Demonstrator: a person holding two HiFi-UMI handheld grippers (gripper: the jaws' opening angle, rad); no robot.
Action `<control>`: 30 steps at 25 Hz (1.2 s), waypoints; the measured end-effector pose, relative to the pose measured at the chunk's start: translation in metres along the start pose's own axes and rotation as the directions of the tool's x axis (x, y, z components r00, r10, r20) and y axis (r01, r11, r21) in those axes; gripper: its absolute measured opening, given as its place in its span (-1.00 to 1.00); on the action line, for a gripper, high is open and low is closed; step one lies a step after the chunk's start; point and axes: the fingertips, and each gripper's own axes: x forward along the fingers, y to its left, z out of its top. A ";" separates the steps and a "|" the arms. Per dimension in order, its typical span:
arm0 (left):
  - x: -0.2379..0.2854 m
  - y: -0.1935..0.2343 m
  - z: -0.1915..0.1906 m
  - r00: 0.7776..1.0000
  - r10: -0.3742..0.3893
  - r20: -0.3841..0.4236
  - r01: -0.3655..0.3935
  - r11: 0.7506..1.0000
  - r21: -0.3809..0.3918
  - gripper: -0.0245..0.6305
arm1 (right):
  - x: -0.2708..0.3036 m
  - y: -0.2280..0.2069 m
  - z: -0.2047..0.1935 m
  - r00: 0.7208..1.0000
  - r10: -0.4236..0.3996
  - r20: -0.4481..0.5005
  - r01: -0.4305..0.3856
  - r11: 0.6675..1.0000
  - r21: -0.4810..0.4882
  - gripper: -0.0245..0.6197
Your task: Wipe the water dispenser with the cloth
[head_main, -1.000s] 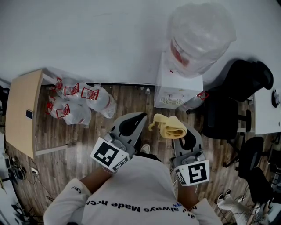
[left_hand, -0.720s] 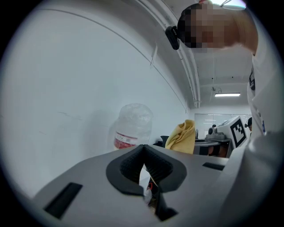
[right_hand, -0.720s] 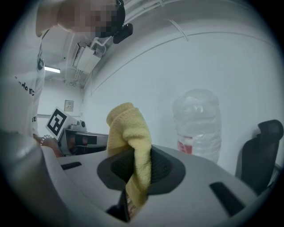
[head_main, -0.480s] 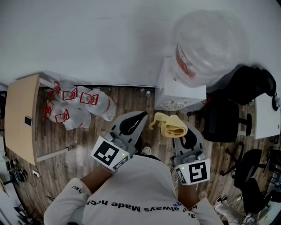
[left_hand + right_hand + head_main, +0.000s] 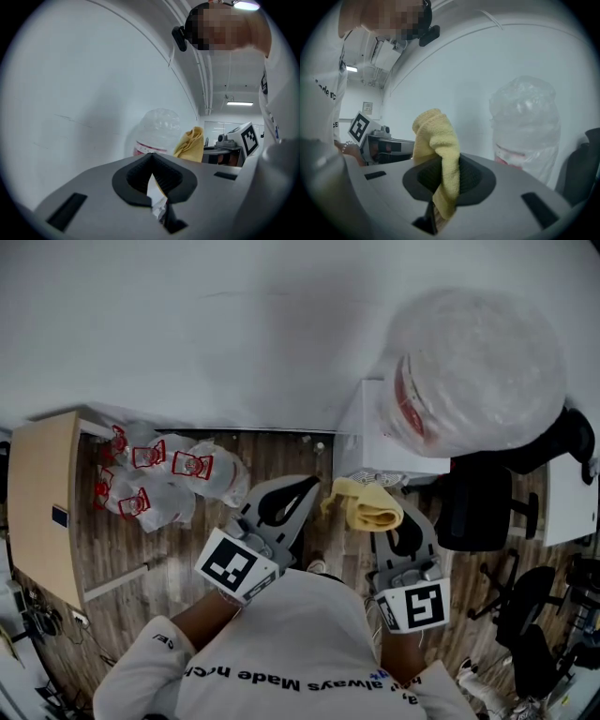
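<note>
The right hand-held gripper (image 5: 440, 159) has its jaws closed on a folded yellow terry cloth (image 5: 438, 140). The cloth is pinched between the dark ribbed pads, with a bunched end standing above the jaws and a shorter end hanging below.

The left hand-held gripper (image 5: 151, 157) has its jaws brought together at the tips with nothing between them. It is held beside the right one, in front of the person's white shirt.

In the head view the cloth (image 5: 367, 507) sits at the tip of the right hand-held gripper (image 5: 377, 521), near the lower front of the white box-shaped water dispenser (image 5: 373, 427). Whether the two touch cannot be told. The dispenser stands against the white wall and carries a large clear plastic bottle with a red band (image 5: 478, 371).

Clear plastic bags with red print (image 5: 159, 474) lie on the wooden floor (image 5: 272, 451) to the left, next to a light wooden counter (image 5: 42, 493). A black office chair (image 5: 478, 507) stands just right of the dispenser.
</note>
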 end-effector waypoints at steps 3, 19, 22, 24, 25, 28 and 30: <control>0.009 0.019 0.004 1.000 -0.011 -0.003 0.011 1.000 0.003 -0.87 | 0.021 -0.003 0.004 1.000 -0.005 -0.002 0.005 1.000 0.000 -0.73; 0.055 0.099 -0.001 0.998 -0.053 -0.039 0.052 0.999 -0.015 -0.87 | 0.114 -0.027 0.006 0.999 -0.016 -0.042 0.015 1.000 -0.016 -0.73; 0.063 0.109 -0.003 0.997 -0.065 -0.048 0.065 0.998 -0.016 -0.87 | 0.125 -0.030 0.005 0.998 -0.024 -0.052 0.023 1.000 -0.018 -0.73; 0.068 0.116 -0.002 0.997 -0.072 -0.039 0.071 0.997 -0.017 -0.87 | 0.132 -0.032 0.005 0.998 -0.030 -0.062 0.029 0.999 -0.025 -0.73; 0.071 0.119 -0.002 0.996 -0.077 -0.039 0.076 0.997 -0.017 -0.87 | 0.135 -0.032 0.004 0.997 -0.033 -0.066 0.031 0.999 -0.030 -0.73; 0.077 0.124 -0.007 0.994 -0.096 -0.051 0.096 0.995 -0.012 -0.87 | 0.143 -0.034 0.001 0.996 -0.042 -0.081 0.038 0.998 -0.048 -0.73; 0.081 0.127 -0.013 0.992 -0.108 -0.065 0.107 0.994 -0.013 -0.87 | 0.148 -0.037 -0.006 0.994 -0.051 -0.093 0.045 0.997 -0.060 -0.73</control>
